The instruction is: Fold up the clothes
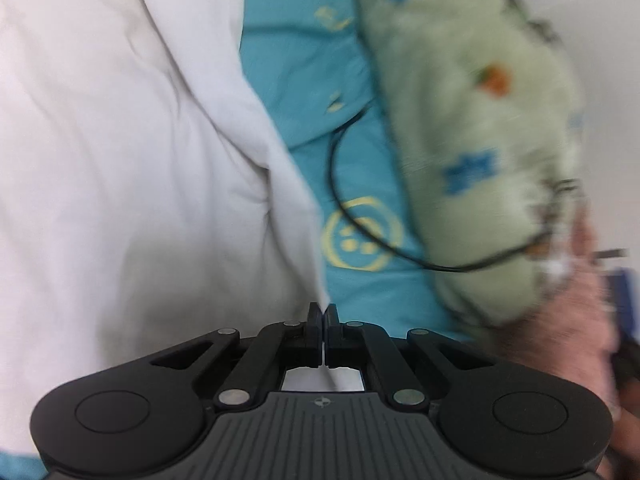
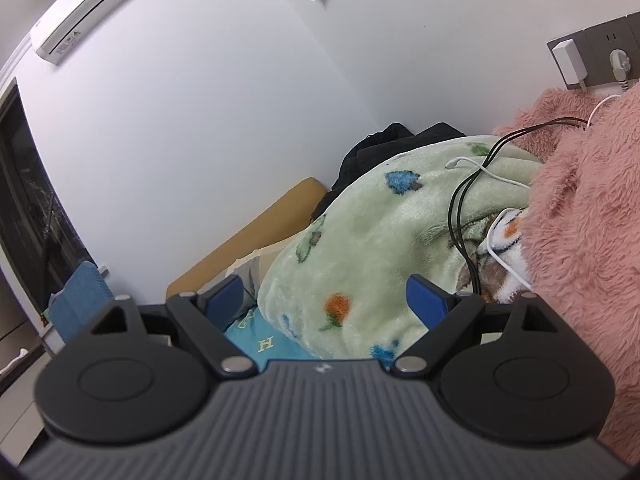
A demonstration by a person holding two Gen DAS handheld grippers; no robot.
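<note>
Pinching a corner of the white garment (image 1: 132,152), the left gripper (image 1: 322,312) has its black fingers pressed together on the cloth's lowest tip. Garment: smooth, thin woven fabric, softly creased, with broad rounded folds; it spreads up and to the left of that gripper, its right edge running as a long diagonal from the held corner toward the upper middle, so the long axis climbs away from the fingertips. Under it and just right of the gripper, a teal bed sheet (image 1: 360,292), smooth cotton-like weave with yellow printed emblems. A thin black cable (image 1: 332,168) loops over the sheet ahead of the gripper. Farther right, a pale green fleece blanket (image 1: 472,128), plush, bulging, printed with blue and orange motifs, blurred in this view.

Right gripper (image 2: 326,300): fingers spread wide, blue pads (image 2: 426,300) exposed, nothing between them. Directly ahead, the same green blanket heaped in a rounded mound, with black and white cables (image 2: 500,178) draped over it. To its right, a pink long-pile shaggy fabric (image 2: 580,240). Beyond, a plain white wall (image 2: 200,120).
</note>
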